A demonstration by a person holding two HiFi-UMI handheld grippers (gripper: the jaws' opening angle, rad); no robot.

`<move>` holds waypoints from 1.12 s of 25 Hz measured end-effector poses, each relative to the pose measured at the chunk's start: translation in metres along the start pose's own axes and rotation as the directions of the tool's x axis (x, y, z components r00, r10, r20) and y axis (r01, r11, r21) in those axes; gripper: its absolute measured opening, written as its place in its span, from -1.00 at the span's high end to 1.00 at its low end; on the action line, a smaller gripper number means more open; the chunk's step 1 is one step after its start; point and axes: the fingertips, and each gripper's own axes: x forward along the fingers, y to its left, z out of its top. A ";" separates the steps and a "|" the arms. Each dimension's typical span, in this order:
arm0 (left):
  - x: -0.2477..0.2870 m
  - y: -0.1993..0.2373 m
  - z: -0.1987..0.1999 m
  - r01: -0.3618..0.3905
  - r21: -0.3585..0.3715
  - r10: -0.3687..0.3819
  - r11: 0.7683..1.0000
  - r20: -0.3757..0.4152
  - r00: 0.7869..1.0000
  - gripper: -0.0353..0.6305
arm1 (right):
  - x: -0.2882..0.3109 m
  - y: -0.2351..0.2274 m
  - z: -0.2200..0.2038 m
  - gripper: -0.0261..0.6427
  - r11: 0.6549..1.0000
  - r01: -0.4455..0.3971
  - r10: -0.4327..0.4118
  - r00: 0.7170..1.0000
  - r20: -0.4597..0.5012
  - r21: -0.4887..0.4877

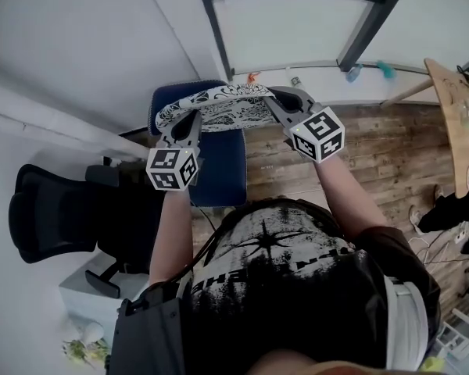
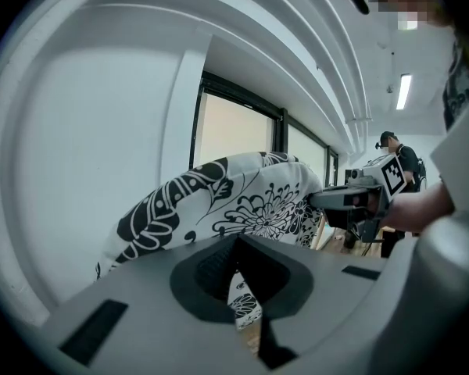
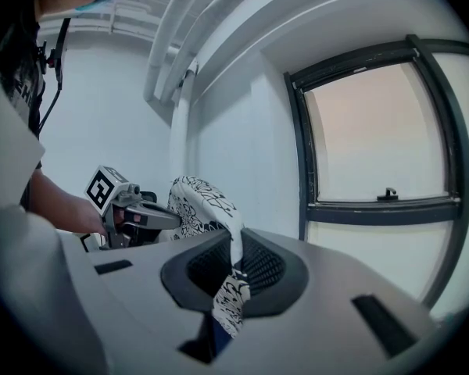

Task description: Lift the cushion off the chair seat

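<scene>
Since the cushion [image 1: 219, 106] hangs stretched between my two grippers above the blue chair seat [image 1: 225, 166], I judge the lift itself all but done. The left gripper [image 2: 236, 291] and right gripper [image 3: 228, 283] each have their fingers pinched tight on a fold of its patterned fabric. Next I must carry it clear, keeping both ends level. A black office chair [image 1: 51, 209] stands near on the left, and the window [image 1: 297, 22] is close behind.
</scene>
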 end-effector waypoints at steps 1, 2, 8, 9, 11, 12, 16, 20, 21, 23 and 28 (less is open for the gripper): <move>0.000 0.000 -0.001 0.000 0.001 0.000 1.000 -0.001 1.000 0.86 | 0.000 0.001 -0.001 0.83 1.000 0.002 -0.002 1.000 0.000 0.001; -0.001 0.000 -0.001 0.000 0.004 0.000 1.000 -0.002 1.000 0.86 | -0.001 0.002 -0.002 0.83 1.000 0.004 -0.004 1.000 0.000 0.002; 0.003 -0.002 0.003 -0.006 0.014 0.006 1.000 -0.001 1.000 0.86 | -0.001 0.001 -0.004 0.83 1.000 0.004 -0.004 1.000 0.002 -0.010; 0.003 -0.002 0.003 -0.007 0.014 0.007 1.000 0.000 1.000 0.86 | -0.001 0.001 -0.005 0.83 1.000 0.004 -0.004 1.000 0.000 -0.006; 0.000 0.000 0.003 -0.009 0.013 0.009 1.000 0.004 1.000 0.86 | 0.000 0.003 -0.006 0.83 1.000 0.005 -0.005 1.000 -0.002 -0.002; -0.001 0.001 0.004 -0.010 0.013 0.009 1.000 0.006 1.000 0.86 | 0.000 0.004 -0.006 0.83 1.000 0.005 -0.005 1.000 -0.002 -0.003; 0.000 0.000 0.005 -0.010 0.014 0.010 1.000 0.008 1.000 0.86 | 0.000 0.003 -0.005 0.83 1.000 0.003 -0.003 1.000 0.001 0.001; 0.004 -0.005 0.005 -0.012 0.014 0.012 1.000 0.006 1.000 0.86 | -0.004 -0.001 -0.008 0.83 1.000 0.000 0.000 1.000 0.002 0.016; 0.005 -0.006 0.005 -0.011 0.012 0.011 1.000 0.006 1.000 0.86 | -0.005 -0.003 -0.009 0.83 1.000 0.001 -0.001 1.000 0.000 0.016; 0.008 -0.008 0.006 -0.009 0.010 0.009 1.000 0.007 1.000 0.86 | -0.007 -0.005 -0.009 0.83 1.000 0.006 -0.006 1.000 -0.001 0.015; 0.008 -0.010 0.007 -0.008 0.010 0.008 1.000 0.011 1.000 0.86 | -0.009 -0.005 -0.009 0.83 1.000 0.007 -0.007 1.000 0.001 0.015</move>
